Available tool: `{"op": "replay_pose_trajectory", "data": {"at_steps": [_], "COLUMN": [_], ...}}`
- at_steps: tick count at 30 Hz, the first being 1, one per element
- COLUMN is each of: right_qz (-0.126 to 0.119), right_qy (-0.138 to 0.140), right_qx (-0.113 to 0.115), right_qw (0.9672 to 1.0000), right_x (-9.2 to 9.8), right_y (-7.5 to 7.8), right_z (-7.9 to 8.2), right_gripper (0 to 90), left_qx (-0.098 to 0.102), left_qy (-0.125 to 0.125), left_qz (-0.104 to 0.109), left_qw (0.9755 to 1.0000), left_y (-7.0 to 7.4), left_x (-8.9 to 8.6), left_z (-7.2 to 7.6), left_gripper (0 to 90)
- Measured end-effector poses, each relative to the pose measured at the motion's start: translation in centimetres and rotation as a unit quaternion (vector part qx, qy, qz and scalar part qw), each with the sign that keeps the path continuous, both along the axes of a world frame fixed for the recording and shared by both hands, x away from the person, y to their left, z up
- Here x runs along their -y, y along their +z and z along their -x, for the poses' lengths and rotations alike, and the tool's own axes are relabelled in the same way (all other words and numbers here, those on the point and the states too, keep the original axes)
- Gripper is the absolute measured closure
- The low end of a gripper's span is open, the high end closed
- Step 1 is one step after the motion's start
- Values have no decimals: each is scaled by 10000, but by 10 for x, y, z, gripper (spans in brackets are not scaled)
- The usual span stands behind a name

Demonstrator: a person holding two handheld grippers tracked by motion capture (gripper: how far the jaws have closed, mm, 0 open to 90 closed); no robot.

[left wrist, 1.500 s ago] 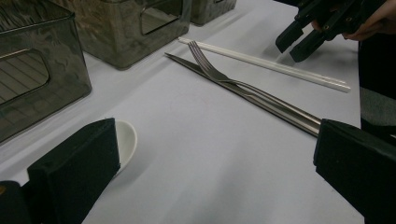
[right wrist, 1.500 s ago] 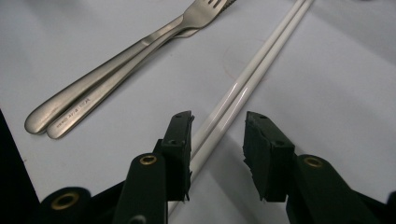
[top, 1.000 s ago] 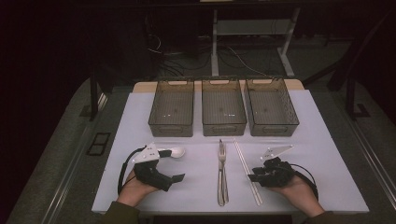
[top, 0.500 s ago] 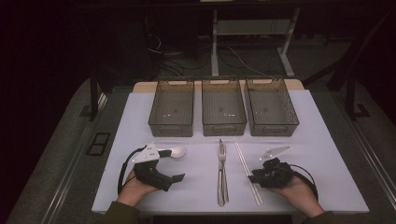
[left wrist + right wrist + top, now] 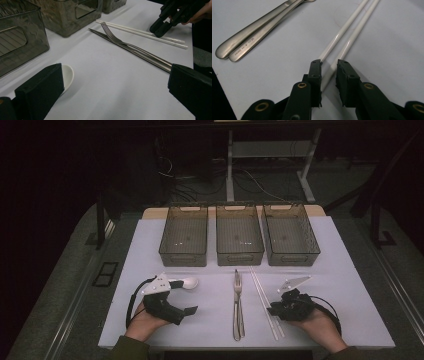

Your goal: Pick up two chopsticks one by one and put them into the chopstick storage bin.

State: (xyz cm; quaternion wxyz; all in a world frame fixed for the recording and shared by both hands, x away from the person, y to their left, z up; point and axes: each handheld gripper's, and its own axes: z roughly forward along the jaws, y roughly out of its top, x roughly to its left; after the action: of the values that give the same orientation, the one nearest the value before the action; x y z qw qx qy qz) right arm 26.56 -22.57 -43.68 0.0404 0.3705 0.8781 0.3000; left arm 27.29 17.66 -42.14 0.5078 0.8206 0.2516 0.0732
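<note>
The right tongs [image 5: 329, 65] lay low over the near ends of the two white chopsticks [image 5: 347, 35], their jaws standing on either side of the pair. Against the picture from a second before, the jaws had just been closing: the gap was narrower, with the chopsticks between them, yet a sliver of space remained by at least one pad, so no firm pinch was visible. The chopsticks themselves lay where they had lain, flat on the white bench [image 5: 330, 270], side by side and slanting away toward the bins, just right of the fork [image 5: 238, 285] and the knife [image 5: 140, 53], which rested touching each other along their length. Neither hand had shifted place between the pictures.

The left tongs [image 5: 115, 90] were spread wide and rested on the bench with nothing between the jaws; the white spoon [image 5: 186, 282] lay just beside the left jaw, unmoved. Three grey wire-sided bins [image 5: 240, 255] stood in a row at the far side, unchanged.
</note>
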Motion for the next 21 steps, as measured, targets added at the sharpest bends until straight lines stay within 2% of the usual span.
{"op": "replay_pose_trajectory", "data": {"at_steps": [21], "right_qz": [237], "right_qy": [-170], "right_qx": [-27], "right_qw": [9996], "right_x": [3], "right_y": [3], "right_z": [-1], "right_gripper": [764], "left_qx": [11], "left_qy": [-5], "left_qz": [1], "left_qw": [10000], "left_y": [0], "left_x": [0], "left_z": [0], "left_gripper": [0]}}
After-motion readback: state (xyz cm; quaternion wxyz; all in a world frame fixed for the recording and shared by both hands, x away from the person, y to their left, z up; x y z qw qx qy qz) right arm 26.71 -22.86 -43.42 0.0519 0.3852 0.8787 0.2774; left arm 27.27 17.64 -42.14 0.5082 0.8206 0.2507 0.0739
